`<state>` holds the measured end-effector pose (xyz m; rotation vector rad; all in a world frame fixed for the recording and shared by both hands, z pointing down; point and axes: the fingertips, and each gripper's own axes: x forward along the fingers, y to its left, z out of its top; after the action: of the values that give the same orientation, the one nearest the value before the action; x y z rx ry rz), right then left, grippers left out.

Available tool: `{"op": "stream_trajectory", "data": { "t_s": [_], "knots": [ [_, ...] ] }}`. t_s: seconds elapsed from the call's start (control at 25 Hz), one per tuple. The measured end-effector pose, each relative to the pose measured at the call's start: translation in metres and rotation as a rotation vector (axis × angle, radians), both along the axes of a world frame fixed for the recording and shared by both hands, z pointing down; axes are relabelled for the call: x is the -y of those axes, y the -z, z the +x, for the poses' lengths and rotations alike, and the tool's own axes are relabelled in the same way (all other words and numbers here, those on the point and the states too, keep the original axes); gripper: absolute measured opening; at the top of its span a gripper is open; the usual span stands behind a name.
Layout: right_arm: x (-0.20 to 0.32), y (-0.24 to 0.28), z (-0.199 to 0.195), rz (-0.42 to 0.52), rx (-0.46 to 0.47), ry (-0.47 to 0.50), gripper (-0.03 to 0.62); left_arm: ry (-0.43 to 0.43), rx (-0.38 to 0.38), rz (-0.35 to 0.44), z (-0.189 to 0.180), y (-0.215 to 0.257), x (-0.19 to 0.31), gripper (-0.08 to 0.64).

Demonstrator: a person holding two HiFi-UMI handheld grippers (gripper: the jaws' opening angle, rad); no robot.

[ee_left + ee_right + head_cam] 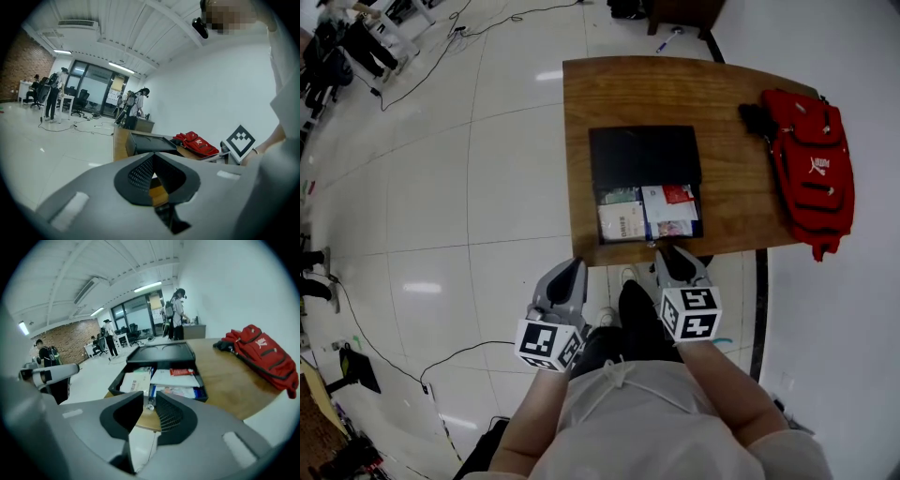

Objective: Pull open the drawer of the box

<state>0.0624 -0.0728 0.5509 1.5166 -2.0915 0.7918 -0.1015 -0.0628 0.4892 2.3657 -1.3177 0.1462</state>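
A flat black box (644, 155) lies on the wooden table (619, 94). Its drawer (649, 214) stands pulled out toward me and holds papers and booklets. My right gripper (672, 251) sits just before the drawer's front wall. In the right gripper view the drawer (161, 379) lies straight ahead, and a small clear knob (150, 405) shows in the gap between the tips of my right gripper (150, 397), whose pads stand apart from it. My left gripper (572, 267) hangs off the table's near left corner, its tips together with nothing between them (153, 159).
A red backpack (811, 169) lies on the table's right end. The table's near edge runs just beyond both grippers. My legs and shoes are under them. Cables trail over the white tiled floor (441, 206). People stand at desks far off (51, 93).
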Motion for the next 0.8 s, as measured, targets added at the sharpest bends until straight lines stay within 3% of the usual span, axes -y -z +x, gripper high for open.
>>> {"op": "stream_trajectory", "data": {
  "t_s": [0.24,0.48,0.6,0.8],
  "knots": [
    [-0.004,0.088,0.007,0.274,0.021,-0.006,0.007,0.001,-0.048,0.125,-0.008,0.059,-0.005,0.006],
    [-0.050,0.134,-0.006,0.457,-0.054,0.085,0.005,-0.030,-0.052,0.218,-0.013,0.103,-0.041,0.006],
    [-0.071,0.145,-0.011,0.500,-0.072,0.109,0.006,-0.039,-0.043,0.230,-0.014,0.108,-0.059,0.006],
    [-0.086,0.148,-0.001,0.458,0.028,0.083,0.006,-0.039,-0.038,0.262,-0.007,0.119,-0.081,0.006]
  ]
}}
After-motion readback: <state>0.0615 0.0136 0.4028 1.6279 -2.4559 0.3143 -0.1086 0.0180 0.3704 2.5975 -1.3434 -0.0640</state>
